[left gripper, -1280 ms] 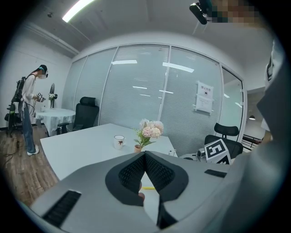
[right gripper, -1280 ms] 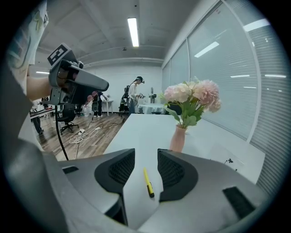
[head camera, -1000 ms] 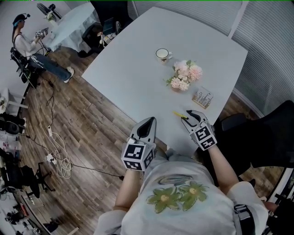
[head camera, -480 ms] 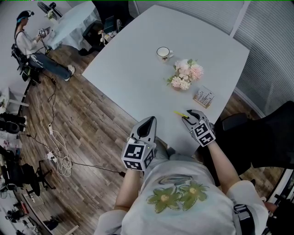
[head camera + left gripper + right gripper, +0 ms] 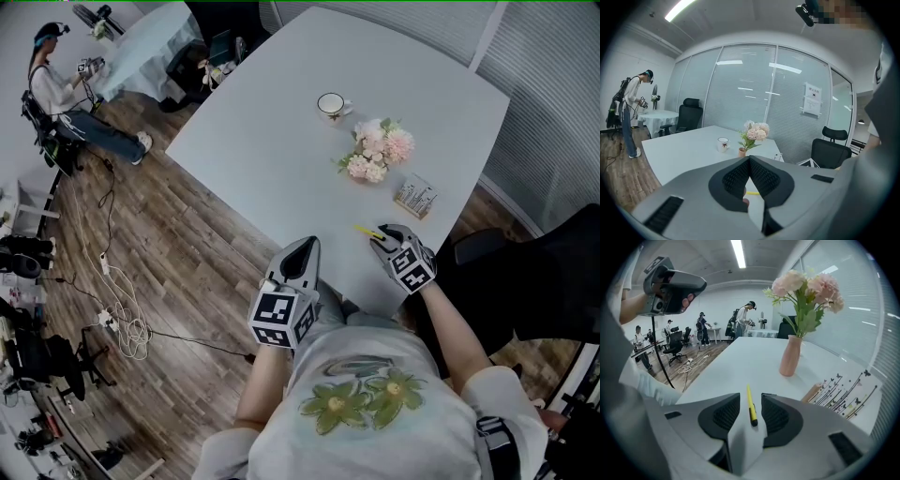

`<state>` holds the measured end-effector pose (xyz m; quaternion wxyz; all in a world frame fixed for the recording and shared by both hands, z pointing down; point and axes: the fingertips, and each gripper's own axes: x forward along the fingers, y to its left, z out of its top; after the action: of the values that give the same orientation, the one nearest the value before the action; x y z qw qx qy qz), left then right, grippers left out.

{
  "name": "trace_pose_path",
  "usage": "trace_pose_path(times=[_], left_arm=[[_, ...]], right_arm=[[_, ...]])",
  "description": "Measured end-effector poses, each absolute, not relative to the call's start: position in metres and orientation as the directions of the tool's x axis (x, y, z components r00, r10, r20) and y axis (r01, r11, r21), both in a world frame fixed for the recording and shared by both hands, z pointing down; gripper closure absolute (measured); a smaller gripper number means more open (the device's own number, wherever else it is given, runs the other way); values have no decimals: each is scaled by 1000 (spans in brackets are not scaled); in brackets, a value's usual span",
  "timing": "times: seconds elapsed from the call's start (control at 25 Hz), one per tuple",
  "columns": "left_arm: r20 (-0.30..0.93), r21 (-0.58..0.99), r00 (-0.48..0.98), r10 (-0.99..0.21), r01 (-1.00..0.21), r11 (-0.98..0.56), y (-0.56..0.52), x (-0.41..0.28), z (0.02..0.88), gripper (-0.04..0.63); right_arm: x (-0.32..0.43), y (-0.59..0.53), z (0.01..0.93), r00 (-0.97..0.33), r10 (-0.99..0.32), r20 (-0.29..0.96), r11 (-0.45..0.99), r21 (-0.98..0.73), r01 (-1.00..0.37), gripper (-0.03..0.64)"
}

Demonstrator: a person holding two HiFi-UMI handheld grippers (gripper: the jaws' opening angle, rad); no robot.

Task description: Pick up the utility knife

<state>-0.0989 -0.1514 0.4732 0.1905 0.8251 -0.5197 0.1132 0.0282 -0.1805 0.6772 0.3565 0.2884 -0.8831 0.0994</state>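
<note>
**A:** Head view, entry?

**B:** White bench (image 5: 281, 141). The yellow utility knife (image 5: 367, 232) lies flat near the near edge, on the right side, at the tips of the right tool (image 5: 382, 240). The left tool (image 5: 303, 249) sits at the near edge, left of the knife and apart from it. Farther off are a cup (image 5: 330, 109), a bunch of pink flowers (image 5: 377, 153) and, to their right, a small card stand (image 5: 414, 198).

**A:** Left tool view?

**B:** The left tool (image 5: 749, 161) is clenched, its pads meeting at the tips with nothing gripped. A yellow sliver of the knife (image 5: 752, 192) shows on the bench behind the pads. Cup and flowers stand far beyond.

**A:** Right tool view?

**B:** The right tool (image 5: 750, 397) is released. Its jaws stand apart, though they have just been closing a little. The knife (image 5: 750, 405) lies on the bench lengthwise between them, dark end nearest. Neither pad touches it. The flowers' pink vase (image 5: 791, 362) stands far right, with the patterned cards at the right edge.
</note>
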Motion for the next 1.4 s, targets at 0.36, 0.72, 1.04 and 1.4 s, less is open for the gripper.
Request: trace_pose_path(times=[0.36, 0.72, 1.04, 1.4], left_arm=[[389, 199, 439, -810, -899, -391, -153, -97, 474, 584], [394, 198, 444, -805, -896, -397, -152, -95, 476, 584], [397, 195, 439, -806, -899, -393, -153, -96, 481, 584], [395, 194, 440, -807, -898, -395, -150, -97, 477, 584]], right_arm=[[30, -181, 700, -553, -395, 734, 830, 28, -556, 468], [29, -182, 713, -532, -371, 761, 836, 25, -548, 468], [34, -186, 721, -511, -385, 768, 836, 56, -546, 524], [34, -183, 719, -498, -399, 770, 840, 88, -536, 556]])
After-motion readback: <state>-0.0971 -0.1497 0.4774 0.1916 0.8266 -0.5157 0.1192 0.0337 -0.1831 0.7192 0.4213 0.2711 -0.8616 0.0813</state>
